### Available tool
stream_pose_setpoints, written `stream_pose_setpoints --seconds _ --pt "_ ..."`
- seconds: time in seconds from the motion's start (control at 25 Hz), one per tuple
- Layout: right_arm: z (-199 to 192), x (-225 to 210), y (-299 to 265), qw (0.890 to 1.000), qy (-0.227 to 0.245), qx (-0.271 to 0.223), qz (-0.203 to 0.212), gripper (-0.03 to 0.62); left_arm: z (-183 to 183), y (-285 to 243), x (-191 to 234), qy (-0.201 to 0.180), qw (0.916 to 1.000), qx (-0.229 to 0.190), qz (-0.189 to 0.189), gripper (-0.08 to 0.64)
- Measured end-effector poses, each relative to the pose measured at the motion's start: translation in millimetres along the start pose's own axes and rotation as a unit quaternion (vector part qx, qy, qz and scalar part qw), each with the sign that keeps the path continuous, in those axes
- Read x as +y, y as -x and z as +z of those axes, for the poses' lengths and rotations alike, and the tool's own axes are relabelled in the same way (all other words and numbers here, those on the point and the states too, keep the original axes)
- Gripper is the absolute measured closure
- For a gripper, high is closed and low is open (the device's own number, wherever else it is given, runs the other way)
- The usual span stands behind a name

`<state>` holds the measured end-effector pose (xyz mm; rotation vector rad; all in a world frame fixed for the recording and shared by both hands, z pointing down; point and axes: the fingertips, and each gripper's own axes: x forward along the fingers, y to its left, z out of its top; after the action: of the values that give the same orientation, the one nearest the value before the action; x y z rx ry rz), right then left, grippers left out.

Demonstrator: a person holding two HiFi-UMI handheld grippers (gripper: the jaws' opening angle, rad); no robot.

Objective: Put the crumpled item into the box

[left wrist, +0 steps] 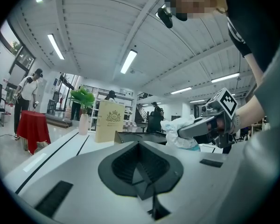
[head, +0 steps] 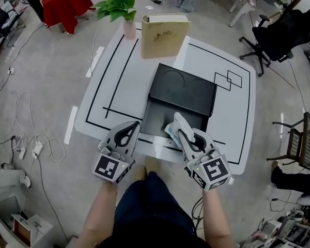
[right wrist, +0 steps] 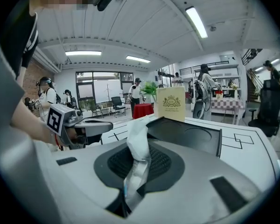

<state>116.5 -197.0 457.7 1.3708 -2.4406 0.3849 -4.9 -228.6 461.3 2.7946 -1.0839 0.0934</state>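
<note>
Hold the right gripper (head: 182,134) clamped on the crumpled item (head: 174,124), at lower centre above the near edge of the box (head: 156,119). Carry up-frame, well inside, before letting go. Leave the left gripper (head: 130,130), jaws together and empty, lower left.

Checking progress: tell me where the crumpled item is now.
Head view, right of centre: the crumpled item is pinched in the right gripper, over the near edge of the open black box.

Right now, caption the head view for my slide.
Right hand-held gripper holds the crumpled item over the open black box; left hand-held gripper hovers empty beside it.
</note>
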Motion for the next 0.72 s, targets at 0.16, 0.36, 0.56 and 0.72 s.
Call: stream_pose_setpoints --seconds 0.16,0.36,0.56,0.72 --pt "-2.0 -0.4 -6.8 0.999 0.028 0.028 0.007 0.548 1.2 -1.5 0.3 -0.004 1.0 0.004 0.001 0.56" --pt "-7.3 -1.1 -19.1 0.997 0.041 0.057 0.019 0.548 0.1 -2.4 7.0 -0.002 1.0 0.004 0.005 0.56" --pt "-14.0 -6.4 -27.8 0.995 0.037 0.09 0.031 0.548 -3.9 -3.1 7.5 0.001 1.0 0.007 0.006 0.56" --pt "-21.6 -7.5 -35.3 0.991 0.039 0.118 0.044 0.548 -6.1 -3.6 9.5 0.001 0.9999 0.013 0.009 0.56"
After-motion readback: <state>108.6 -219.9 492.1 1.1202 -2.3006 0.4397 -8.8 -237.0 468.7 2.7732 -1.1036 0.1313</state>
